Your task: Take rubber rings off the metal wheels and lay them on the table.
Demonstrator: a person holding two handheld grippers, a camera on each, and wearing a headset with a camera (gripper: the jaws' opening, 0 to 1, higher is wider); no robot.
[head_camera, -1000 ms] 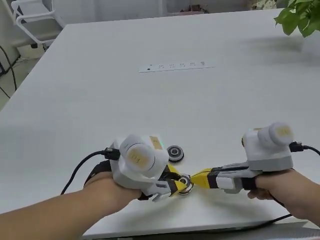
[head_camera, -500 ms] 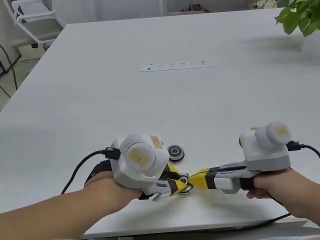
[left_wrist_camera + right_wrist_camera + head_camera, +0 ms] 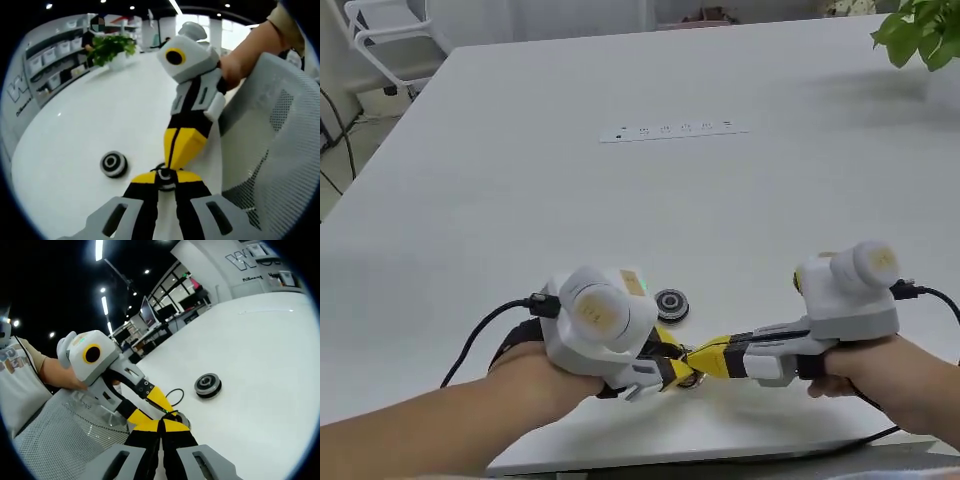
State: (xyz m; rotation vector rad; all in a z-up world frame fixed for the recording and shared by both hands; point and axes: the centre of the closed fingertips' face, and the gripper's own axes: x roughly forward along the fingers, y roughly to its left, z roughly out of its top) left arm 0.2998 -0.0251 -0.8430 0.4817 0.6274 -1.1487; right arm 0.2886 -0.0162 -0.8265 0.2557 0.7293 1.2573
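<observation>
Head view: spare wheel (image 3: 671,303), ring on, lies on table (image 3: 520,200) just beyond both grippers; power strip (image 3: 665,130) far off. At near edge, left gripper (image 3: 670,368) clamps a metal wheel (image 3: 164,175). Right gripper (image 3: 698,360) jaws are pressed together at its rim, prob. nipping the rubber ring.

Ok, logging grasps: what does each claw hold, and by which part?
Left claw grips the small round metal wheel across its rim. Right claw, shut, meets that wheel's edge; whether it pinches anything there cannot be told.
</observation>
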